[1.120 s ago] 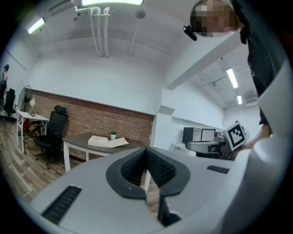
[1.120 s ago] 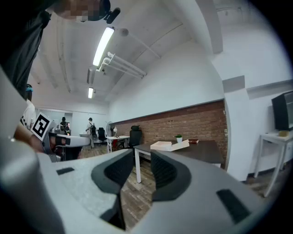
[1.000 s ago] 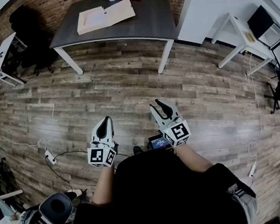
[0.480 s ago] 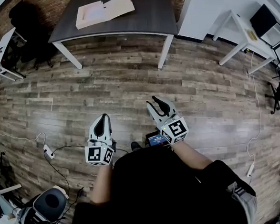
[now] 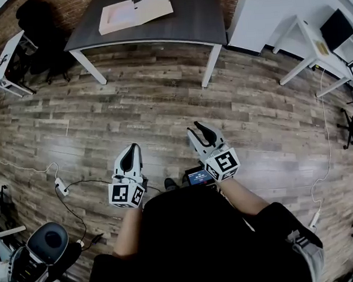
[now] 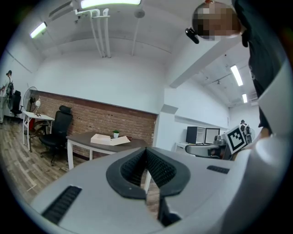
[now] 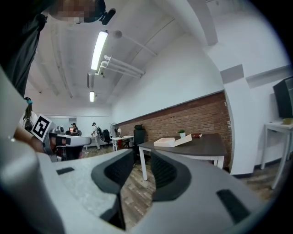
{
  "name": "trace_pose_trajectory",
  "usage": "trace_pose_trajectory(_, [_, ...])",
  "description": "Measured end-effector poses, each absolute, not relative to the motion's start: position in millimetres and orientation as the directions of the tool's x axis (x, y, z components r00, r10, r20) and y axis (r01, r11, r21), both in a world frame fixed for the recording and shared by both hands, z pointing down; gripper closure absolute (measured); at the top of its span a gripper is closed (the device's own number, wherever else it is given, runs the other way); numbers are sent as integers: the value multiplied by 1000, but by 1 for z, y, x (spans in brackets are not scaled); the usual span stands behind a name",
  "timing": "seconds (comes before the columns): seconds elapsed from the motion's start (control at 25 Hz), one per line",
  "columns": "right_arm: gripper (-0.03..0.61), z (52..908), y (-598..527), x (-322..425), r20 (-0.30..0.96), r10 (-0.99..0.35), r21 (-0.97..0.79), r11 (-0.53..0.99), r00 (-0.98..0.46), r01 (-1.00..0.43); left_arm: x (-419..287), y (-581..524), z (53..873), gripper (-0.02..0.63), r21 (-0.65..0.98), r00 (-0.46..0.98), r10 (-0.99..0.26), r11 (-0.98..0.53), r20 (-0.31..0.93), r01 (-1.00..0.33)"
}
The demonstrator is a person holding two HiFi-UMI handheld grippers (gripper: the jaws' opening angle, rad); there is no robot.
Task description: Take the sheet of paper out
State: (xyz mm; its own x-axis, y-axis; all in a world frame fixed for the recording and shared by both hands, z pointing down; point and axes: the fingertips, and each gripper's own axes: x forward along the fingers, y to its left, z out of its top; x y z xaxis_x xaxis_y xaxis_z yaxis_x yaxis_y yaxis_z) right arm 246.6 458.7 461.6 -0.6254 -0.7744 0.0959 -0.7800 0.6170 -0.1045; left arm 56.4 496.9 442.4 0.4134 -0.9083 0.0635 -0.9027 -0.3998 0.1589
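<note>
Currently the left hand-held gripper [image 5: 131, 149] is closed on nothing; the right hand-held gripper [image 5: 196, 131] is partly open and empty. Both hang over the floor [image 5: 162, 102], well apart from the table [image 5: 181, 28]. The sheet of paper [image 5: 119, 13] lies in an open box [image 5: 103, 25] near the table's far left corner. Risk: closed jaws would likely shove or crease it.

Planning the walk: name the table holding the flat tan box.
The dark grey table straight ahead; the left white table and right white table hold none.
</note>
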Motion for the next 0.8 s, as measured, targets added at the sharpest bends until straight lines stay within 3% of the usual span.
trace_pose_trajectory(0.8, [456, 480, 448, 273, 94, -752, -143, 638, -652, -757, 79, 490, 445, 618, 156, 372, -925, -357, 78, -921])
